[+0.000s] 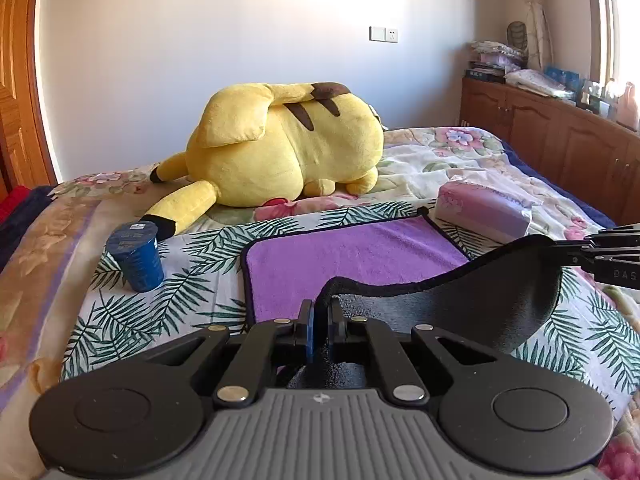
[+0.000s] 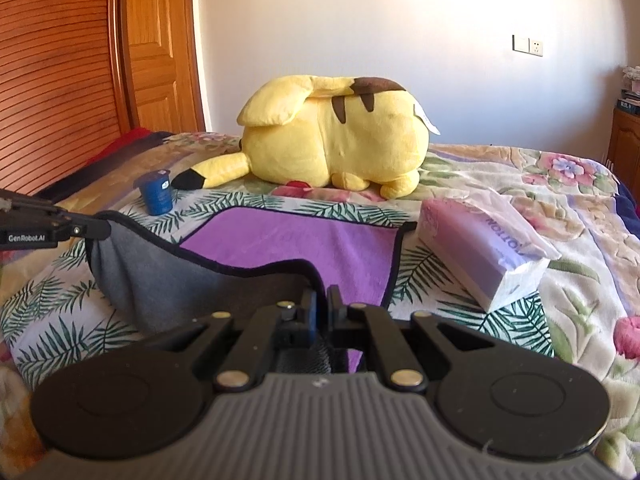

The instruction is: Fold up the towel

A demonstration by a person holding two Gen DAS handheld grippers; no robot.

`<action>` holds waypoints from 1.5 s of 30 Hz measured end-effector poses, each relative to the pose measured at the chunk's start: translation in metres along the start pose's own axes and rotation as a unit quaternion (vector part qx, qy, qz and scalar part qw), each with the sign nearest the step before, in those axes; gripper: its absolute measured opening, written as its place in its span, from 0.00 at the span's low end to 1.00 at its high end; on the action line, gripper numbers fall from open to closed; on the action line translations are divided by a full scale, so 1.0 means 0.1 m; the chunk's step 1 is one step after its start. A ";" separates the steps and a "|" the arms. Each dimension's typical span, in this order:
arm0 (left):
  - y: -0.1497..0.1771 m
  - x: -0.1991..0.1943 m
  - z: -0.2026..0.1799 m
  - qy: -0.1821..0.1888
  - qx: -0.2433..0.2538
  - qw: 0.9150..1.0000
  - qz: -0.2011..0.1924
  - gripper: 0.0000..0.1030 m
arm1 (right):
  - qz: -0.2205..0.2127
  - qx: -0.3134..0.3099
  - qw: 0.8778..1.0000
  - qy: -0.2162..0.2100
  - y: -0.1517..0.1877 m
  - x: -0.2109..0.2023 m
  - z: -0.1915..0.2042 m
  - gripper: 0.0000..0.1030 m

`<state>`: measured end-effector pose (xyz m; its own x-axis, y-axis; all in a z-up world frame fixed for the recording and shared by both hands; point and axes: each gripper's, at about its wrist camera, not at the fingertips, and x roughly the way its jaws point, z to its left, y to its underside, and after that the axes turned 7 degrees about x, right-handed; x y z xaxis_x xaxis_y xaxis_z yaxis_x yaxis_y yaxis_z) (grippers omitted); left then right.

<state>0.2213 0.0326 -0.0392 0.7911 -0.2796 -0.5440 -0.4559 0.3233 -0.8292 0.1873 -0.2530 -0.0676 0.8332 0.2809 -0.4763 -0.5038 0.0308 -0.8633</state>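
Observation:
A purple towel (image 1: 352,256) with a grey underside and black trim lies on a palm-leaf cloth on the bed. Its near edge is lifted off the cloth, grey side showing. My left gripper (image 1: 320,320) is shut on the near left corner of the towel. My right gripper (image 2: 322,312) is shut on the near right corner of the towel (image 2: 288,240). In the left wrist view the right gripper's fingers (image 1: 576,254) show at the right, pinching the raised edge. In the right wrist view the left gripper's fingers (image 2: 86,228) show at the left, holding the other corner. The far half lies flat.
A large yellow plush toy (image 1: 288,148) lies behind the towel. A blue cup (image 1: 138,258) stands left of the towel. A wrapped tissue pack (image 1: 484,212) lies to its right. Wooden cabinets (image 1: 560,132) line the right wall, a wooden door (image 2: 156,48) the left.

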 end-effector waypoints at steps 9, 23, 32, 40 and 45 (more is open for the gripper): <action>-0.18 0.12 -0.02 0.004 0.022 1.000 -0.014 0.06 | -0.014 -0.011 1.000 0.000 -0.10 0.09 -0.05 0.06; -0.41 0.43 0.06 -0.012 0.062 0.998 -0.022 0.06 | -0.040 -0.017 0.999 0.003 -0.31 0.28 -0.19 0.06; -0.50 0.58 0.00 -0.026 0.097 0.994 -0.032 0.06 | -0.038 -0.025 0.999 0.002 -0.33 0.42 -0.20 0.06; -0.55 0.69 0.07 -0.038 0.091 0.995 -0.033 0.06 | -0.048 -0.032 0.998 0.004 -0.42 0.52 -0.22 0.06; -0.59 0.79 0.13 -0.049 0.081 0.995 -0.037 0.06 | -0.058 -0.032 0.998 0.010 -0.49 0.60 -0.25 0.06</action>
<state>0.3159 0.0035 -0.0318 0.8599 -0.2204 -0.4604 -0.3292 0.4497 -0.8303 0.2672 -0.2621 -0.0581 0.8896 0.2589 -0.3762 -0.3893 -0.0007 -0.9211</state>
